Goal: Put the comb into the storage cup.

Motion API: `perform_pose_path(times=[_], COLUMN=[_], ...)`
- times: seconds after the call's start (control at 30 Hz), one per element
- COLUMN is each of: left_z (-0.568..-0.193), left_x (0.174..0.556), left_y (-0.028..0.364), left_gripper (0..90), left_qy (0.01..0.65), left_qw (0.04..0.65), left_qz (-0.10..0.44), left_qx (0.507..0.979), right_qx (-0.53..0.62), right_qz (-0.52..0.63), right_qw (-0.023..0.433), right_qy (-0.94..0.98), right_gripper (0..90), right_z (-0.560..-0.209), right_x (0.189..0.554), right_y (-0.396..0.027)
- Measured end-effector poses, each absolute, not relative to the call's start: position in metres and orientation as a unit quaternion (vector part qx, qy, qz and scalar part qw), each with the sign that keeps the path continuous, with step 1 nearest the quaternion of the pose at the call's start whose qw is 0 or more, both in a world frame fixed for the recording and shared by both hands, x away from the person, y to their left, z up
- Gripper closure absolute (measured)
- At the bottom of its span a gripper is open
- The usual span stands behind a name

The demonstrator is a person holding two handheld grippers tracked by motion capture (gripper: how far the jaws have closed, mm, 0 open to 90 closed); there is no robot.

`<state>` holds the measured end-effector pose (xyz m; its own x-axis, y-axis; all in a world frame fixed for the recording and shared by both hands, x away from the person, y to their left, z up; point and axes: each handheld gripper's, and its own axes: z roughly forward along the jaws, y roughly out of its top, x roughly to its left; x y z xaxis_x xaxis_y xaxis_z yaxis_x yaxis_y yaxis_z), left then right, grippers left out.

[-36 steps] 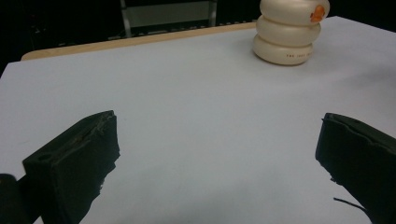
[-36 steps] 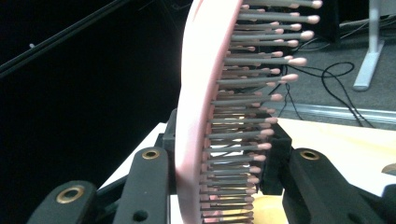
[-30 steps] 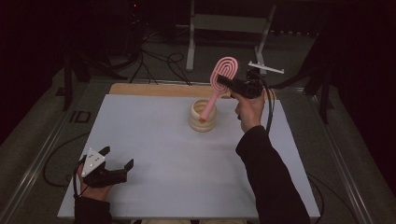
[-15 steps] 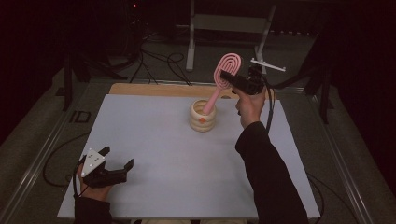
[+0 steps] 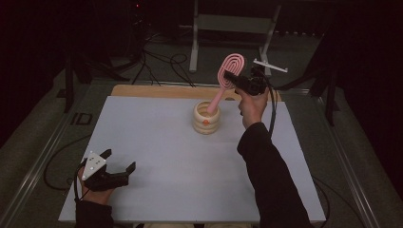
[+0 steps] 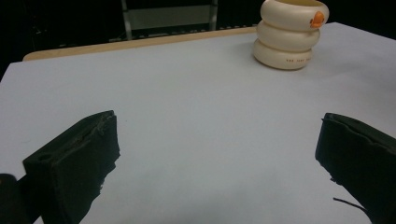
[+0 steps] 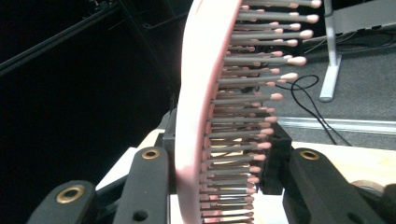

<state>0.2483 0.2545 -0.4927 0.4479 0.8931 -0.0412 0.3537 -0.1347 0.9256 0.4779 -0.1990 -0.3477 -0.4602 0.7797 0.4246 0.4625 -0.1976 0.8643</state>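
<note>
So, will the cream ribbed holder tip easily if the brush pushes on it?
Probably somewhat: the holder is taller than wide, and the brush leans out of it. Its flat base on the table likely helps.

Count of items on record:

- Hairbrush [image 5: 230,71]: one, pink, upper centre of the high view; bristle side visible in the right gripper view
- Holder [image 5: 206,118]: one, cream, ringed, three stacked bulges, centre of the high view and upper right of the left gripper view
- Grippers: two, namely left gripper [image 5: 117,161] at lower left and right gripper [image 5: 229,76] at upper centre
- Table [image 5: 157,137]: one, white top
- Wooden board [image 5: 142,91]: one, along the table's far edge
- Person's hands: two, one per gripper
</note>
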Motion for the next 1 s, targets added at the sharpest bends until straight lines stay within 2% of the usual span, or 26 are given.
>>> perform_pose_path(times=[0.3,1.0], left_z=[-0.493,-0.492], left_x=[0.249,0.248], left_y=[0.253,0.253], left_gripper=[0.4,0.4], left_qy=[0.444,0.445], left_qw=[0.484,0.487], left_qz=[0.277,0.276], left_qx=[0.701,0.699], right_qx=[0.509,0.520], right_qz=[0.584,0.568], right_qw=[0.154,0.160], right_qy=[0.613,0.617], right_gripper=[63.8,63.7], right_z=[-0.354,-0.375], right_x=[0.481,0.486], right_y=[-0.199,-0.190])
